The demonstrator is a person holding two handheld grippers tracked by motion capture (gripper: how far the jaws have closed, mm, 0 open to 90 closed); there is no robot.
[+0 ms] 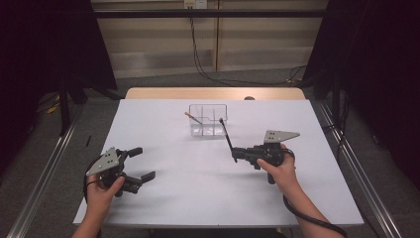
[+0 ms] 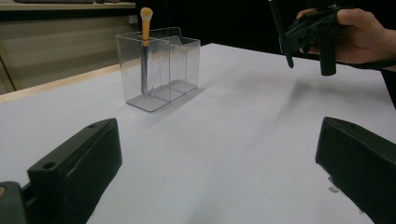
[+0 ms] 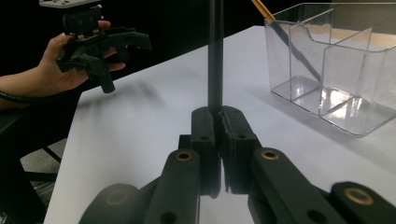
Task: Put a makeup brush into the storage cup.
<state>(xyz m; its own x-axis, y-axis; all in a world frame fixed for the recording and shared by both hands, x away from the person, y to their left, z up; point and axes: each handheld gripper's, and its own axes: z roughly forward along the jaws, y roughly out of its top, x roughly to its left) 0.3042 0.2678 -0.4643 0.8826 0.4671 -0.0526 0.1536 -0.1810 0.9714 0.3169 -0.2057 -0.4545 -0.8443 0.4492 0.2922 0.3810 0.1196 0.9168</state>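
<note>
Under dark drapes, white tabletop [image 1: 198, 188]

A thin black stick [image 1: 227, 135] stands nearly upright, its lower end pinched in the right gripper [image 1: 236, 154]. It tilts toward the clear three-compartment organizer [image 1: 208, 126] just beside it.

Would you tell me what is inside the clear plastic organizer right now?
In the clear organizer, one brush with an orange-tan handle stands in an end compartment, leaning. The other compartments look empty. Its bristle end is too blurred through the plastic to make out.
</note>
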